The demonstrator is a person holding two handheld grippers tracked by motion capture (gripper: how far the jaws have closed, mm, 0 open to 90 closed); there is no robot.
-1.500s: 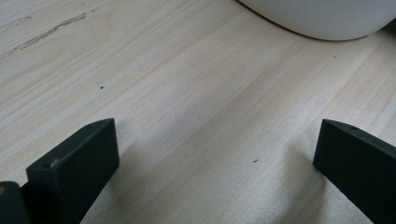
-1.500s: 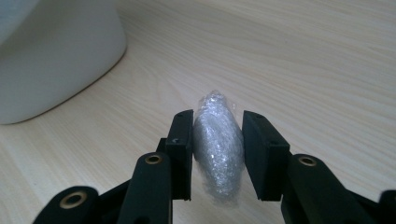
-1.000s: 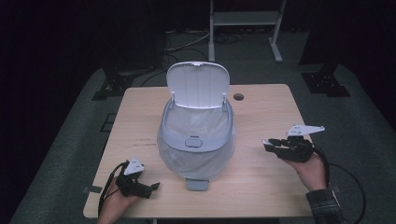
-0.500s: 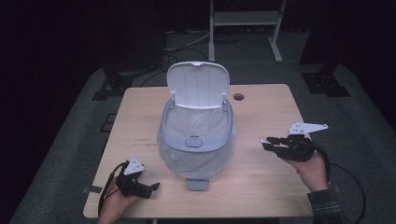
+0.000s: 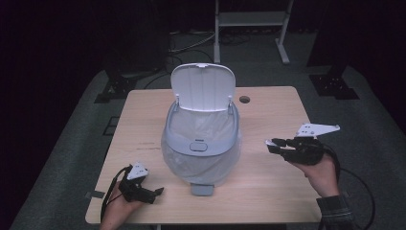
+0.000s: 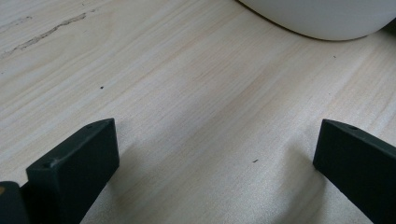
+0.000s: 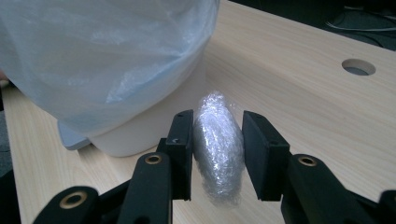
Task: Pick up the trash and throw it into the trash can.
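At the table's [image 5: 268,191] right side we hold our right gripper [image 7: 217,142] raised above the wood, its jaws partly closed and pressed on a crumpled wad of clear plastic wrap [image 7: 219,140], just beside the white pedal bin [image 5: 201,143]. That bin stands mid-table, lid [image 5: 203,88] upright, a translucent liner [image 7: 93,56] draped over its rim. Near the front left corner our left gripper [image 5: 155,192] rests low over bare wood, jaws spread wide, nothing between them.
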